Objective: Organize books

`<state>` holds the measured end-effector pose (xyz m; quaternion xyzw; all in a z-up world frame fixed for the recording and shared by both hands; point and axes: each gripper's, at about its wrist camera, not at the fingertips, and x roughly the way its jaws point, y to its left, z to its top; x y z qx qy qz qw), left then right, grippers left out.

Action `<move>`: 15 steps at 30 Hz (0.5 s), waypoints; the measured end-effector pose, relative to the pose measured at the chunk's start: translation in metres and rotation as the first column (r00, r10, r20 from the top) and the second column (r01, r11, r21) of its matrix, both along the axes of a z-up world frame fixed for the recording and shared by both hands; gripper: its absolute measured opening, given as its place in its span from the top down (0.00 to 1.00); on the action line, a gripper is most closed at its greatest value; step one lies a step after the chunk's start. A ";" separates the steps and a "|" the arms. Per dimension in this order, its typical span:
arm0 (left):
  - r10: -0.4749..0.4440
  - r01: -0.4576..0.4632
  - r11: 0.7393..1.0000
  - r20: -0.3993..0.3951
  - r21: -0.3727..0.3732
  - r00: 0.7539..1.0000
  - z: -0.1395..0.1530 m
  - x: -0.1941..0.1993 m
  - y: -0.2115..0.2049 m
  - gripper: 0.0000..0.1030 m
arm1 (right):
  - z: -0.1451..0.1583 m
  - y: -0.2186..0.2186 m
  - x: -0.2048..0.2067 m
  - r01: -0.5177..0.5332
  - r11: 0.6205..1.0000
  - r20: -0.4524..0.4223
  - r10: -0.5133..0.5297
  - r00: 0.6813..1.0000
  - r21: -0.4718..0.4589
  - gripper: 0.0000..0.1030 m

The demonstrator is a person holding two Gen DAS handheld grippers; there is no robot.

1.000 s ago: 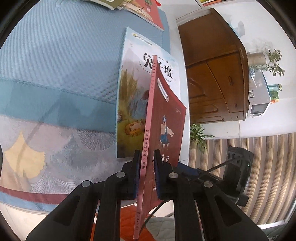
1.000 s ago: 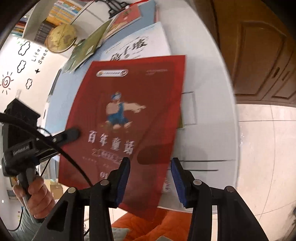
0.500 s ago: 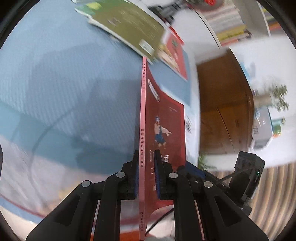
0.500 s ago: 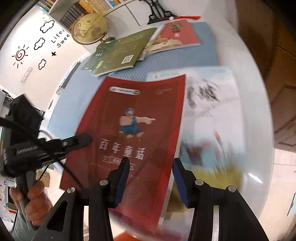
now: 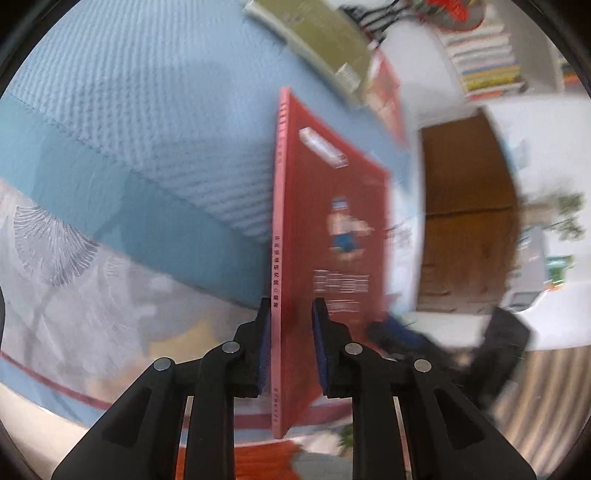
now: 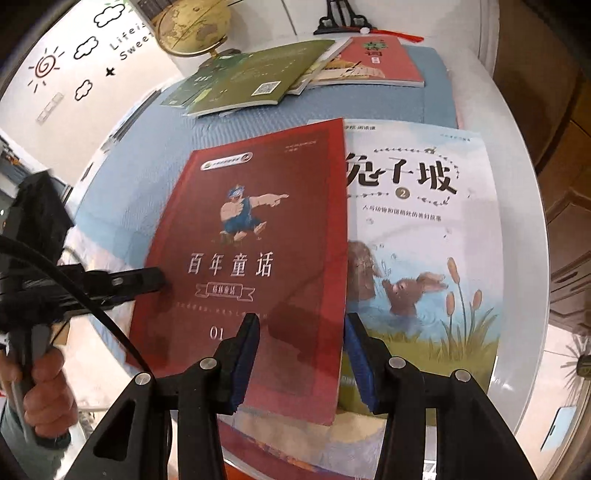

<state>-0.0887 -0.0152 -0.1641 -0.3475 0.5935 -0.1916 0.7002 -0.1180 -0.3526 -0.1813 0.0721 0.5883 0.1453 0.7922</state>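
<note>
A dark red book (image 6: 251, 240) with a cartoon man on its cover lies low over the blue mat (image 6: 369, 103), just left of a pale rabbit picture book (image 6: 417, 229). My left gripper (image 5: 290, 310) grips the red book (image 5: 332, 221) at its pink spine. Its jaws are opening, though the pads still sit against the book. From the right wrist view, the left gripper's fingers (image 6: 140, 280) reach in from the left edge. My right gripper (image 6: 301, 325) hovers open above the red book's near right corner, holding nothing.
A green book (image 6: 251, 77) and an orange-red book (image 6: 376, 62) lie overlapped at the mat's far end, with a globe (image 6: 192, 26) and a black stand behind. A hand (image 6: 44, 387) holds the left gripper's handle. A wooden cabinet (image 5: 469, 221) stands beyond the table's right edge.
The red book has travelled left off the rabbit book and now lies beside it on the mat. Both wrist views have swung round, and the left jaws stand slightly wider.
</note>
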 end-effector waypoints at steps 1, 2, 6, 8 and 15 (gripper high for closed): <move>0.013 -0.012 0.999 0.026 -0.045 1.000 0.008 -0.002 0.003 0.84 | 0.000 -0.002 0.003 0.013 1.000 -0.005 -0.013 1.000 0.021 0.55; 0.018 -0.015 0.999 0.050 -0.052 0.999 0.016 -0.005 0.003 0.84 | -0.001 -0.003 0.006 0.026 0.998 -0.016 -0.025 1.000 0.054 0.55; -0.046 0.044 0.998 0.054 0.039 0.997 0.012 -0.007 -0.015 0.84 | -0.004 0.000 0.012 0.045 0.991 -0.041 -0.040 0.998 0.128 0.55; -0.046 0.044 0.998 0.033 0.047 0.998 0.002 -0.009 -0.024 0.84 | -0.003 0.009 0.012 0.025 0.991 -0.041 -0.020 0.999 0.129 0.55; 0.072 -0.068 0.986 0.020 -0.153 0.997 0.009 0.007 -0.014 0.88 | -0.007 0.003 0.019 0.042 0.965 -0.165 0.001 0.986 0.259 0.45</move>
